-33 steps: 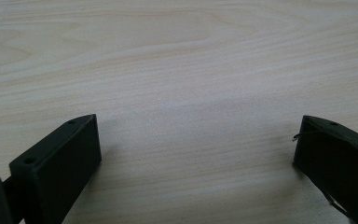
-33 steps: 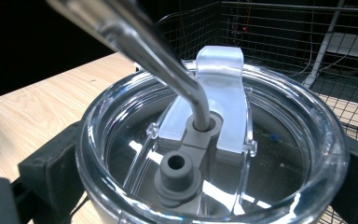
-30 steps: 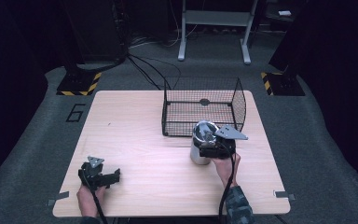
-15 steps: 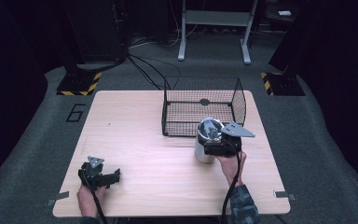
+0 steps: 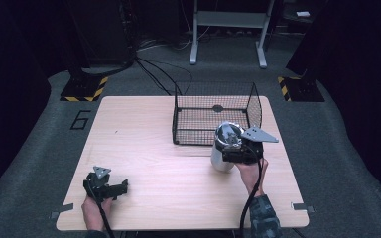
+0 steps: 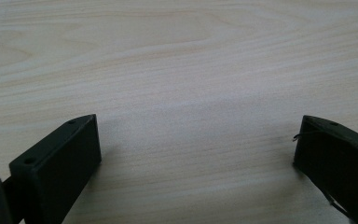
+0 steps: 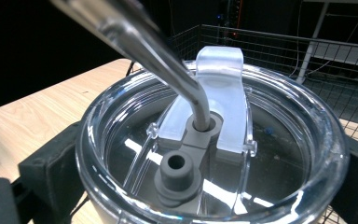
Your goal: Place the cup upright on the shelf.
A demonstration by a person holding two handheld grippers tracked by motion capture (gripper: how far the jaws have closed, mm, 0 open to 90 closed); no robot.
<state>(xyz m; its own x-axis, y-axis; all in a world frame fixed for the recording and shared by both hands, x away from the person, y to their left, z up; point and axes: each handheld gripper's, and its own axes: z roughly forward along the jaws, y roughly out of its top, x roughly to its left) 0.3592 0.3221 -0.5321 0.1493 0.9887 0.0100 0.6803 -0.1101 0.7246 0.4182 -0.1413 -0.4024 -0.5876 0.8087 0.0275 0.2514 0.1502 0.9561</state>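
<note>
Gripping tumbler (image 7: 214, 154), right hand-held gripper (image 5: 239, 154) closed

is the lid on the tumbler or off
On. In the right gripper view the clear lid sits across the tumbler mouth, a metal straw passing through its hole. The right gripper jaws flank it.

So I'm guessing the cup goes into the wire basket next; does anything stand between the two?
Nothing visible on the table does. The cup, clamped in the right hand-held gripper, stands just in front of the basket. The basket's near wall is the only barrier, so the cup would likely have to go up and over it.
</note>
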